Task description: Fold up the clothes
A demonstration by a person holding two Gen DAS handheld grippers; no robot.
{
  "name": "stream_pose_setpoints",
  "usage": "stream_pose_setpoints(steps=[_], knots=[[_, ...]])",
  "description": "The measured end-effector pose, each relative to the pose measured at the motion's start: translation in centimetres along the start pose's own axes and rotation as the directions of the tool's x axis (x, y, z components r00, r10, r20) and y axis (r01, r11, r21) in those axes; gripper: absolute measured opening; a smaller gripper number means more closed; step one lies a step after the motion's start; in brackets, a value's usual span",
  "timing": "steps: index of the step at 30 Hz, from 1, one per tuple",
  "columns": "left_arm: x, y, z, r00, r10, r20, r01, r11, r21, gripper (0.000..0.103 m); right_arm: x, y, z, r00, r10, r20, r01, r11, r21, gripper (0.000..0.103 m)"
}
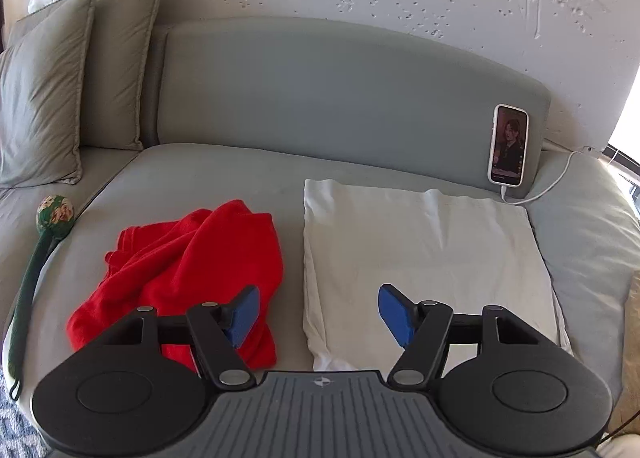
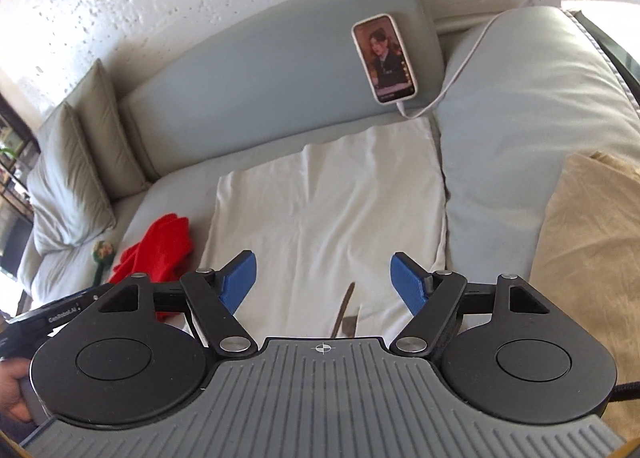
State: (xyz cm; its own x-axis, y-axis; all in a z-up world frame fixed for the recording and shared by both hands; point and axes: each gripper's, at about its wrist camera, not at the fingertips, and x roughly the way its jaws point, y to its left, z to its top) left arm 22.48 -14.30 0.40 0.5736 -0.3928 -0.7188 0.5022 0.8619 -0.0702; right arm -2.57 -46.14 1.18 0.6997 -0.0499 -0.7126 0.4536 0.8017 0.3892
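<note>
**Both grippers spread above the sofa, clothes lying free**

The left gripper has its blue fingers spread with nothing between them; the crumpled red garment lies beyond its left finger, the folded white garment beyond its right. The right gripper, equally spread and empty, hovers over the white garment. Only the right wrist view shows a tan blanket and a hand; only the left shows the green mallet's full handle. A phone leans on the backrest.

Grey sofa seat, folded white cloth, crumpled red garment, propped phone
</note>
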Motion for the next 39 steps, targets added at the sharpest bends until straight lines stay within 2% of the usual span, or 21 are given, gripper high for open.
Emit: stream_pose_setpoints(steps=[1,3,4,5,7,9,13,15,19,20,22,28,31,34,35,37,38,39], knots=[[1.5,0.0,0.8,1.000,0.001,-0.008,-0.001,1.000,0.004,0.060,1.0,-0.4,0.9,1.000,-0.006,0.006,0.006,1.000,0.004,0.076],[4.6,0.1,2.4,1.000,0.000,-0.019,0.001,1.000,0.013,0.045,3.2,-1.3,2.7,1.000,-0.013,0.019,0.013,1.000,0.019,0.075],[6.2,0.1,3.2,1.000,-0.002,-0.023,0.002,1.000,0.016,0.044,4.4,-1.9,3.7,0.999,-0.019,0.025,0.019,0.999,0.031,0.072],[7.8,0.1,3.8,1.000,0.000,-0.024,0.001,1.000,0.019,0.044,5.8,-2.7,4.6,0.999,-0.028,0.030,0.027,0.998,0.049,0.070],[10.9,0.1,5.1,0.999,0.013,-0.031,-0.013,1.000,0.019,0.044,8.9,-4.6,6.5,0.998,-0.045,0.033,0.042,0.995,0.093,0.056],[14.2,0.4,6.0,0.999,0.016,-0.050,-0.017,1.000,-0.018,0.046,12.3,-7.0,8.1,0.998,-0.056,0.025,0.052,0.985,0.163,0.050],[19.5,0.9,6.9,0.998,0.004,-0.069,-0.009,0.997,-0.074,0.048,19.1,-10.9,10.4,0.996,-0.090,0.014,0.083,0.960,0.266,0.049],[21.4,0.7,7.0,0.998,0.018,-0.059,-0.020,0.999,-0.041,0.053,22.0,-12.4,11.1,0.994,-0.107,0.015,0.098,0.950,0.296,0.050],[24.5,0.6,7.2,0.998,0.020,-0.062,-0.019,1.000,0.023,0.052,26.6,-14.7,12.1,0.993,-0.115,0.025,0.102,0.944,0.312,0.050],[25.1,0.7,7.2,0.998,0.014,-0.064,-0.012,0.999,0.030,0.052,27.4,-15.1,12.3,0.993,-0.114,0.021,0.102,0.947,0.305,0.048],[25.7,1.3,7.2,0.998,-0.007,-0.060,0.007,1.000,0.016,0.052,28.8,-15.5,12.6,0.994,-0.110,0.015,0.101,0.955,0.278,0.038],[27.1,2.8,7.3,0.996,-0.074,-0.039,0.072,0.996,-0.055,0.051,29.2,-16.3,12.3,0.997,-0.056,0.050,0.042,0.967,0.250,0.036],[27.6,2.0,7.5,0.995,-0.092,-0.031,0.092,0.996,-0.014,0.048,29.5,-16.7,12.2,0.997,-0.051,0.050,0.038,0.969,0.244,0.034],[28.1,0.6,7.9,0.994,-0.107,-0.034,0.109,0.991,0.073,0.048,30.3,-16.6,12.2,0.998,-0.050,0.048,0.038,0.975,0.221,0.032],[28.1,0.1,8.0,0.993,-0.112,-0.036,0.115,0.989,0.096,0.045,30.6,-16.3,12.3,0.997,-0.055,0.044,0.045,0.979,0.200,0.031],[27.9,-0.8,8.0,0.992,-0.123,-0.038,0.127,0.982,0.142,0.026,31.4,-15.7,12.4,0.996,-0.075,0.040,0.068,0.987,0.147,0.028],[27.8,-1.3,7.9,0.993,-0.116,-0.032,0.120,0.979,0.167,0.008,31.8,-15.2,12.4,0.995,-0.088,0.042,0.083,0.990,0.117,0.028],[27.6,-1.7,7.8,0.995,-0.098,-0.024,0.101,0.976,0.195,0.007,32.0,-14.7,12.4,0.993,-0.104,0.047,0.100,0.991,0.085,0.028]])
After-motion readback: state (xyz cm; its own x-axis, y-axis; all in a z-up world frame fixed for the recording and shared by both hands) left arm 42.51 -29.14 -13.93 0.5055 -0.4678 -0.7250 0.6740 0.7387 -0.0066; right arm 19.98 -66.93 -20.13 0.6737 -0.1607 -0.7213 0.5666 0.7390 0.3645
